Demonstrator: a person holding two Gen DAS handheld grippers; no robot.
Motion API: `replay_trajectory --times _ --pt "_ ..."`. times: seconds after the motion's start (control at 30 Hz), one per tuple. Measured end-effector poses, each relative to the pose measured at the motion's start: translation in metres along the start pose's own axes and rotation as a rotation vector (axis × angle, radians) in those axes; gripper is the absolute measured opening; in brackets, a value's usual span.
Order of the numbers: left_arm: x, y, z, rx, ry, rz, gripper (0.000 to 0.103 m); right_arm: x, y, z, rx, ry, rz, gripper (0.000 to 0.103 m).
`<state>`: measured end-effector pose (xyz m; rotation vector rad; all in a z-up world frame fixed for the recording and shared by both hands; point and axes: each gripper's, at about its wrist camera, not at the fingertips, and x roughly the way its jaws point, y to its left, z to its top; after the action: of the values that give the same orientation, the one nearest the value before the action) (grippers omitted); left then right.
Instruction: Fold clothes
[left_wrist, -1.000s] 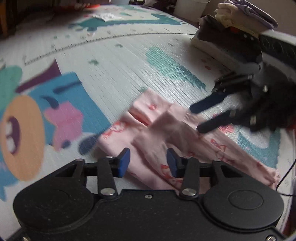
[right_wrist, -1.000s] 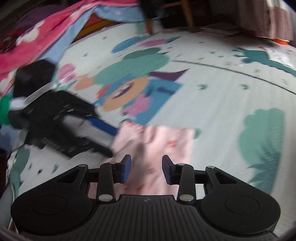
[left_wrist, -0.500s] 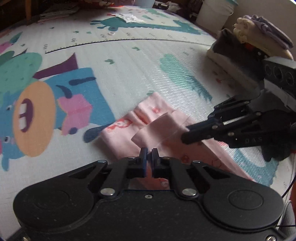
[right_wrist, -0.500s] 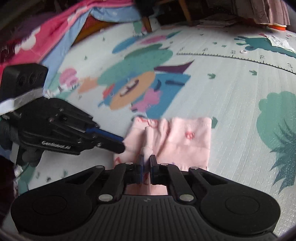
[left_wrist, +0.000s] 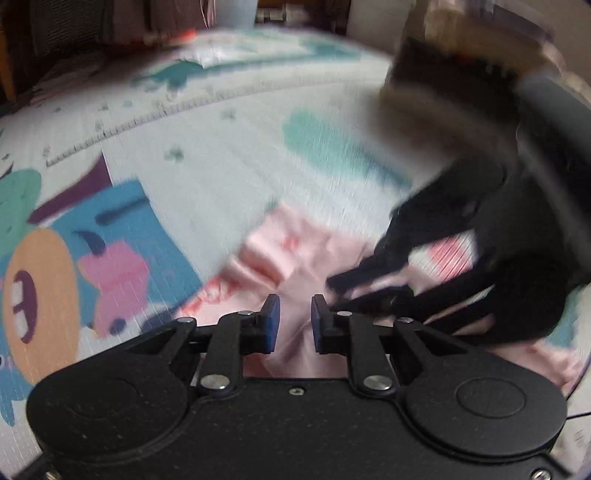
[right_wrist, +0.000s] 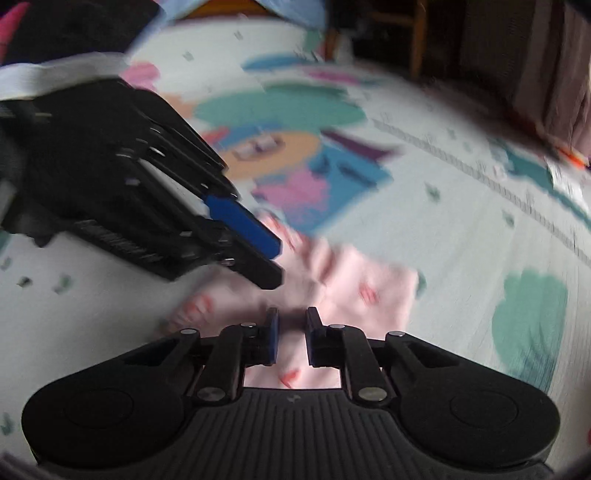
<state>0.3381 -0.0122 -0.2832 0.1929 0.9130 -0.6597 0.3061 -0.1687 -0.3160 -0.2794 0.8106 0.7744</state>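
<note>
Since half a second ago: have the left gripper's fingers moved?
Yes. The left gripper has opened: its fingers, pinched together before, now stand apart over the pink garment, which lies on the play mat.

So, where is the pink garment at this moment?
The pink garment lies on the play mat, just ahead of both open grippers. In the left wrist view it sits right of the blue cartoon figure, partly under the right gripper.

A pale play mat (left_wrist: 229, 173) printed with cartoon figures, teal shapes and a ruler line carries everything. A pink garment (left_wrist: 295, 258) lies rumpled on it at 6 o'clock; a blurred stack of clothes (left_wrist: 461, 74) sits at 2 o'clock
</note>
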Motion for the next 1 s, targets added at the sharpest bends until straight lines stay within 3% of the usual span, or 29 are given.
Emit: replay_trajectory --times 0.13,0.2,0.3,0.4,0.63,0.87,1.0 --pt "0.000 0.007 0.002 -0.035 0.035 -0.013 0.020 0.002 -0.003 -0.001 -0.006 0.026 0.013 0.018" --pt "-0.010 0.017 0.001 -0.075 0.028 -0.015 0.021 -0.009 -0.011 0.000 0.053 -0.012 0.063 0.018" --pt "-0.018 0.040 -0.005 -0.165 0.019 0.004 0.038 -0.021 -0.031 0.004 0.144 -0.055 0.052 0.019" --pt "-0.027 0.063 -0.011 -0.255 0.011 0.023 0.039 -0.019 -0.057 0.011 0.233 -0.067 0.011 0.019" --pt "-0.013 0.085 -0.014 -0.457 0.011 -0.044 0.037 0.012 -0.101 0.017 0.368 -0.008 -0.003 0.025" --pt "-0.009 0.107 -0.026 -0.661 0.005 -0.188 0.035 0.024 -0.114 0.010 0.419 0.015 0.086 0.027" --pt "-0.012 0.119 -0.034 -0.725 -0.011 -0.211 0.035 0.026 -0.124 0.008 0.479 -0.003 0.140 0.031"
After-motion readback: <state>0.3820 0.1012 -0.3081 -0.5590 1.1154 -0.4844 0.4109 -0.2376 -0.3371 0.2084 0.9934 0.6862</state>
